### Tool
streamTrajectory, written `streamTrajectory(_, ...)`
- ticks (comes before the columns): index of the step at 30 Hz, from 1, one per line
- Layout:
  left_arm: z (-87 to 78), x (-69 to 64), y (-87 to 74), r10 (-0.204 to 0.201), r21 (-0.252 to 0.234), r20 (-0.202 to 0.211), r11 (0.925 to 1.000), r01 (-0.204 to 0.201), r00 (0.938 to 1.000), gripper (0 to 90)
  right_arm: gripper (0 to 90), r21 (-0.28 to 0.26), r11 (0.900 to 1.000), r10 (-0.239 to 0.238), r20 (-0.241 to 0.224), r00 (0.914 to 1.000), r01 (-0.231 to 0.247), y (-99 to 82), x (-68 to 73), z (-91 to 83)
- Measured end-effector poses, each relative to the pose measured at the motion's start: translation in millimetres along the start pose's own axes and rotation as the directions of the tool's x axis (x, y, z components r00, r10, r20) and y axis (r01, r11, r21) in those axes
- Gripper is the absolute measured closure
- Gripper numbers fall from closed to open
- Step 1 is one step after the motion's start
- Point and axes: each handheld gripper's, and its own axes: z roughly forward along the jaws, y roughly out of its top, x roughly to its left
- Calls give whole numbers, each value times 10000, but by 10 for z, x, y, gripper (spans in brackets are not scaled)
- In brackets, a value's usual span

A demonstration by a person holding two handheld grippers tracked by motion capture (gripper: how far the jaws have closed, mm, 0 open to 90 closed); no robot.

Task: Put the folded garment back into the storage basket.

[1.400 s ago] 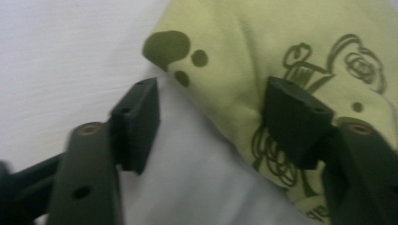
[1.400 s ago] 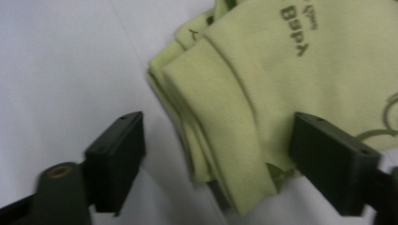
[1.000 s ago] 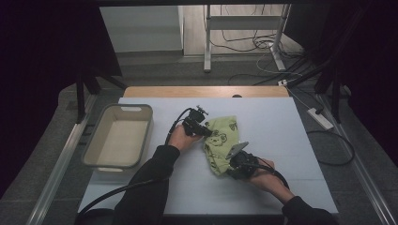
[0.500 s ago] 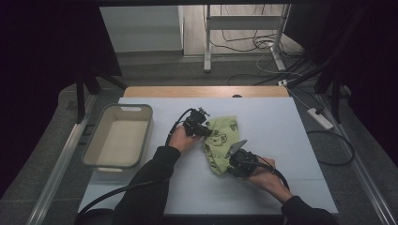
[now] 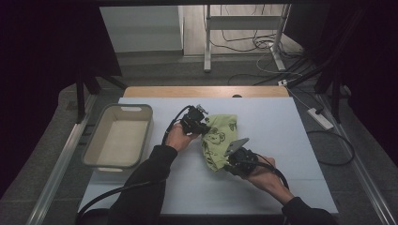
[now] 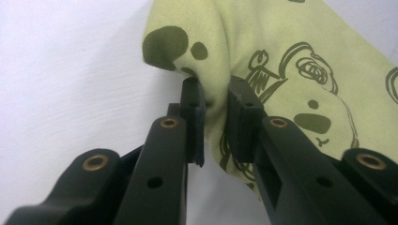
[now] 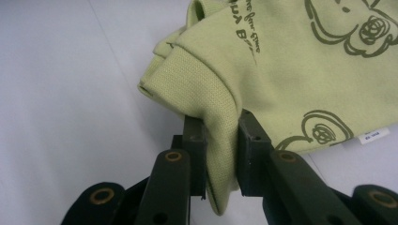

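On the white table (image 5: 281, 140), roughly mid-surface, sits a crumpled light-green cloth (image 5: 217, 140) with dark cartoon doodles on it. Left gripper (image 6: 216, 112) has its jaws squeezed tight onto a bunched fold at the far-left edge of it. Right gripper (image 7: 220, 140) has just been closing and is pinching the ribbed hem on the near side. Beige plastic bin (image 5: 119, 136) off to the left, well apart from the cloth.
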Motion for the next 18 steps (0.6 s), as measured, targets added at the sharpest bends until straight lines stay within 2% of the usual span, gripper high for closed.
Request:
streamTrajectory(7,-156,-13,-7,254,-108,-86,9996,-255,9996,784,762,-440,9990,-78,-256,9996,66,70,56,-67)
streamTrajectory(14,-260,-26,-19,360,-208,-24,9991,-361,9993,784,761,-760,9971,-33,-774,9970,-26,115,77,-108)
streamTrajectory(18,-326,-35,-15,484,-248,-65,9985,-485,9988,784,761,-903,9959,-81,-922,9957,-3,141,87,-132)
